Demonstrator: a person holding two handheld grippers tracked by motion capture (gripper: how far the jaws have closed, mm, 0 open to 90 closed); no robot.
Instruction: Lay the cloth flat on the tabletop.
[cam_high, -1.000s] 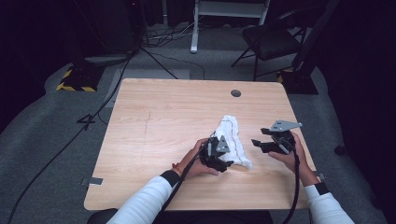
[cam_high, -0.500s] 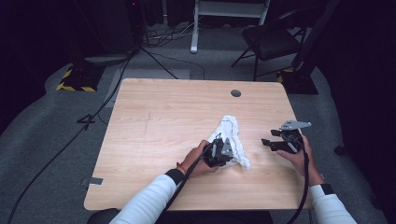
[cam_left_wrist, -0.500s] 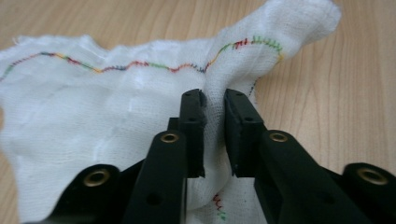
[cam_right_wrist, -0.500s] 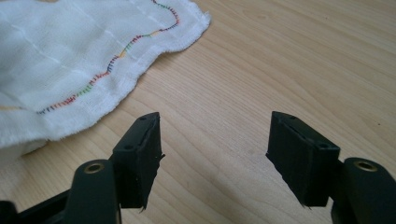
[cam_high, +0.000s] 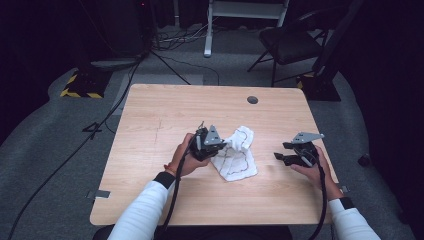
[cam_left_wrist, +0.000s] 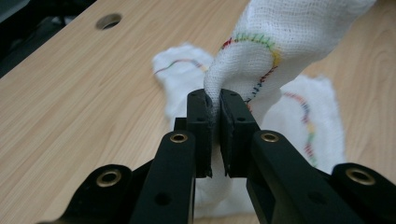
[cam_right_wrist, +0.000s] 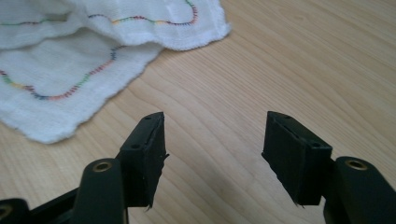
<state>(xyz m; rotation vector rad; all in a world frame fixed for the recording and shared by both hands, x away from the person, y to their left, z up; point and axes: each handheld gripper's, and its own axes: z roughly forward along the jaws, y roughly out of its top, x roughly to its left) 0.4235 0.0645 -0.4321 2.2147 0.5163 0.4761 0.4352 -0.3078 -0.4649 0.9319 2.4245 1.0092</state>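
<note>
My left jaws (cam_left_wrist: 215, 112) are clenched on a fold of the white cloth (cam_left_wrist: 285, 37), having just closed on it; the pinched fold carries the coloured stitched hem, which arcs up and over the jaw tips. From the grip the cloth rises above and to the right of the jaws, while the rest of it lies on the desk (cam_left_wrist: 70, 107) beyond and below them. To the left of these jaws the desk surface is bare wood out to a round cable hole (cam_left_wrist: 108, 20) near the far edge.

In the high view the left gripper (cam_high: 220, 145) sits at the near-left side of the cloth (cam_high: 237, 157), lifted part bunched just beside the jaws, lower part spread flat toward the near edge of the desk (cam_high: 165, 110).

My right jaws (cam_right_wrist: 212, 140) are released, with nothing between them, though they have just been closing a little. Bare desk (cam_right_wrist: 289, 56) shows in the gap and ahead of the tips. The cloth's (cam_right_wrist: 70, 60) nearest hemmed edge lies ahead and to the left of the left-hand jaw, apart from it. In the high view the right gripper (cam_high: 282, 152) stands clear of the cloth, with open wood between and the desk's right edge close behind my hand (cam_high: 312, 167)
</note>
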